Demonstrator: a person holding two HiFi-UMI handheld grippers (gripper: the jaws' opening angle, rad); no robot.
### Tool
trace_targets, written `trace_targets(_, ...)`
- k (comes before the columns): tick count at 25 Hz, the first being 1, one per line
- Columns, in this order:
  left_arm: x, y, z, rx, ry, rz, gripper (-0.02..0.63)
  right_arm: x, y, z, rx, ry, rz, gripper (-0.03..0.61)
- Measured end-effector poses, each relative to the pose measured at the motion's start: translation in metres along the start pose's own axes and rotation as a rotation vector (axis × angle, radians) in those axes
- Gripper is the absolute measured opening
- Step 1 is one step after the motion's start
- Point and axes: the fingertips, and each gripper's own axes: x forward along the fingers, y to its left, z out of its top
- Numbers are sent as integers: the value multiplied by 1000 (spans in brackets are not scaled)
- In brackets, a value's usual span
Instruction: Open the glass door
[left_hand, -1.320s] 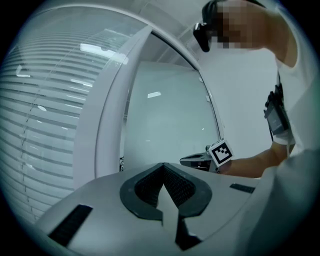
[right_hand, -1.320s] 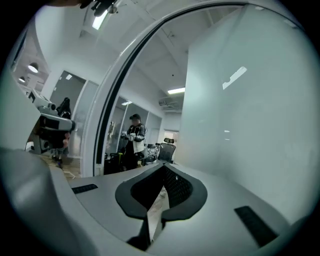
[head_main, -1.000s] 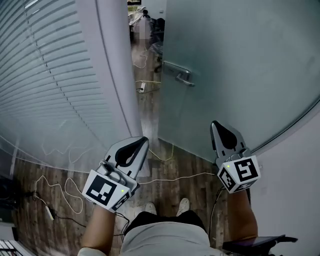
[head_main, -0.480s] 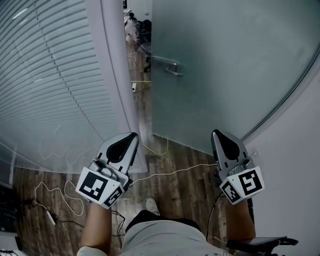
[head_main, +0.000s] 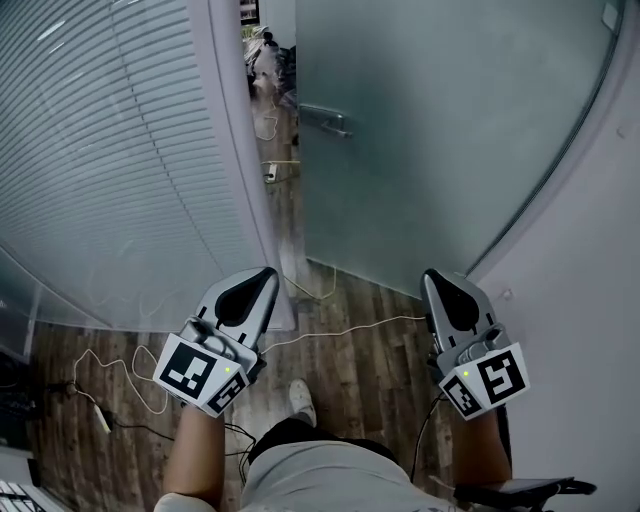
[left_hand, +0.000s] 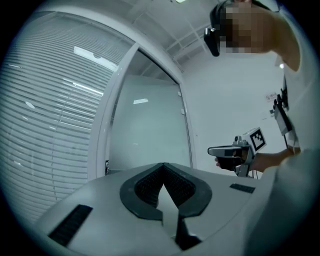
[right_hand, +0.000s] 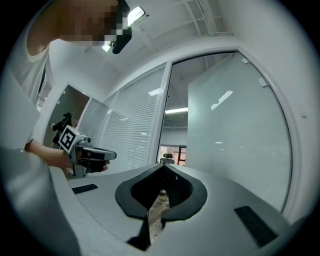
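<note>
Door (head_main: 450, 130): frosted glass, fills the upper R of the head view and stands ajar. A narrow gap (head_main: 272, 150) runs btwn its handle edge and the post (head_main: 232, 150). Handle (head_main: 325, 120) is a metal lever, level, on the door edge beside the gap, and nothing touches it. Thru the gap: wood floor, a loose cord, and clutter too small to name. The R gripper view shows an office chair (right_hand: 166, 159) beyond the gap.

L of the post is a glass wall w/ blinds (head_main: 110, 160) behind it. A plain wall (head_main: 590, 300) stands R of the door.

L gripper (head_main: 266, 272): jaws together at the tips, nothing btwn them. It sits low over the floor (head_main: 350, 360), aimed at the post's foot, near it but apart, and well short of the handle. In its own view the tips meet (left_hand: 162, 165) w/ the door ahead.

R gripper (head_main: 432, 276): jaws closed, empty. It is aimed at the door's lower part, not touching. Its own view shows the same, tips pressed together (right_hand: 162, 167) w/ only floor seen thru the slot below them.

Both grippers are held abt level, side by side and well apart. A thin white cable (head_main: 350, 335) crosses the floor btwn them. More cable loops lie at lower L (head_main: 110, 375). One shoe (head_main: 300, 400) shows btwn the arms.
</note>
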Motion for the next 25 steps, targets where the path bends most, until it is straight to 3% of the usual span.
trace_targets(7,-51,-53,-3,34,32,1,2,-67,28,-5,26,-15,-16,2)
trace_targets(14,-83,-38,35,8,17,-13,2,-65,57,41,1,-1,-47,0)
trace_targets(20,-108,-39,0,31,8,-19,0,-77,83,4,13,-25,-71,0)
trace_targets(25,-117,-9,12,14,10,-10,0,-56,99,18,3,-3,-78,0)
